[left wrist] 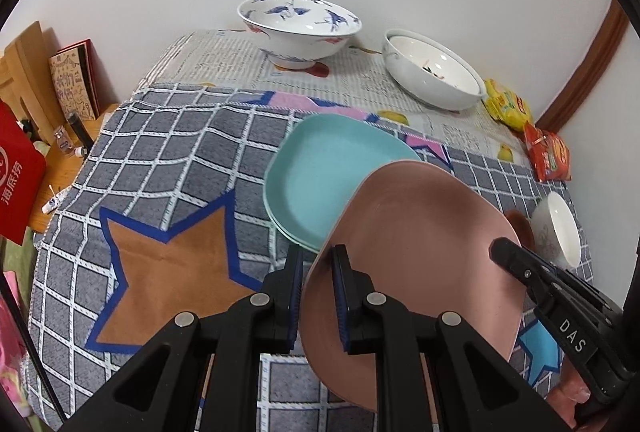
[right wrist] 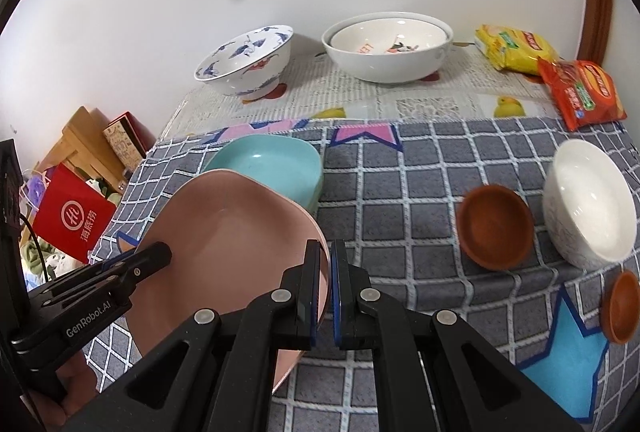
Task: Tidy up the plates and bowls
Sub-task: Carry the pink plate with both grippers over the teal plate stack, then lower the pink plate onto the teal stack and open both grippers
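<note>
Surface: table under a grey checked cloth [right wrist: 420,167] with star patches, newspaper at the far end, white wall behind.
Pink plate [left wrist: 416,232]: held off the cloth between both tools, tilted, its far edge overlapping the near edge of the teal plates [left wrist: 320,171] — my reading: it is being brought onto that stack, like with like.
Teal plates: two stacked, middle of the cloth, left of the small bowls.
Left gripper [left wrist: 316,296]: jaws nearly closed, pinching the pink plate's left rim, rim between the blue pads.
Right gripper [right wrist: 325,292]: jaws closed on the plate's right rim; two opposite grips keep a wide, shallow plate from swinging.
Large bowls: crane-patterned bowl [right wrist: 246,61] and nested white bowls [right wrist: 388,47] at the far end, on the newspaper — apparently sorted by kind.
Small pieces: white bowl [right wrist: 588,207] and two brown saucers [right wrist: 496,226] at the right, untouched.
Clutter: snack packets [right wrist: 548,71] at the far right.
</note>
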Demonstrator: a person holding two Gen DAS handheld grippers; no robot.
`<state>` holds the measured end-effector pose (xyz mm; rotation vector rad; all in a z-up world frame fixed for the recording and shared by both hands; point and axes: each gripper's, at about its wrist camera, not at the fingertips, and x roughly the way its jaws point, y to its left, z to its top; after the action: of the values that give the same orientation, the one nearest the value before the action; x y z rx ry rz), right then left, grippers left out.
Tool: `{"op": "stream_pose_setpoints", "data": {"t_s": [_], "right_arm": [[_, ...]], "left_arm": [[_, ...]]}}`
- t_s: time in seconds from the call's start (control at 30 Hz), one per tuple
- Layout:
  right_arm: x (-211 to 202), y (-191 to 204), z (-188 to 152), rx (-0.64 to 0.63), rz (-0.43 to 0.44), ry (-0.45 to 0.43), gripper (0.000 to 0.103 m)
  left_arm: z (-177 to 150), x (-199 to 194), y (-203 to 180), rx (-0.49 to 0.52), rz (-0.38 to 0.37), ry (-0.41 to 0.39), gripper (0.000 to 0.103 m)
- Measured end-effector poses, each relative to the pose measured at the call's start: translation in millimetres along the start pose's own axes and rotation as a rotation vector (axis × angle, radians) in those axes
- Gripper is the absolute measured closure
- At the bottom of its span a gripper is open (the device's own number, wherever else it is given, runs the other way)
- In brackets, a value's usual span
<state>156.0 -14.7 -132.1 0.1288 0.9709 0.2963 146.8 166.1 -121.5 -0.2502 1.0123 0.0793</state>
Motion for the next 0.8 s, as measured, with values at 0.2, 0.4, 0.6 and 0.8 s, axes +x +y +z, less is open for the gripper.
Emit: {"op": "stream_pose_setpoints", "data": {"t_s": [0.2, 0.4, 0.6, 0.8], "right_arm": [[14.6, 8.4, 7.4, -0.006, 0.011, 0.015, 0.098], [28.3, 12.3, 13.6, -0.016, 0.012, 0.032, 0.097], [35.8, 17.5, 23.9, -0.031, 0.017, 0.026, 0.097], [48.5, 18.7, 35.8, -0.030, 0.038, 0.032, 0.097]], "left_arm": [[8.3, 8.6, 9.8, -0.009, 0.012, 0.008, 0.089], [13.2, 20.0, 17.6, -0.027, 0.021, 0.024, 0.089], [24.1, 22.4, 20.5, -0.030, 0.035, 0.019, 0.089], [33.2, 29.4, 23.7, -0.038, 0.051, 0.019, 0.089]]}}
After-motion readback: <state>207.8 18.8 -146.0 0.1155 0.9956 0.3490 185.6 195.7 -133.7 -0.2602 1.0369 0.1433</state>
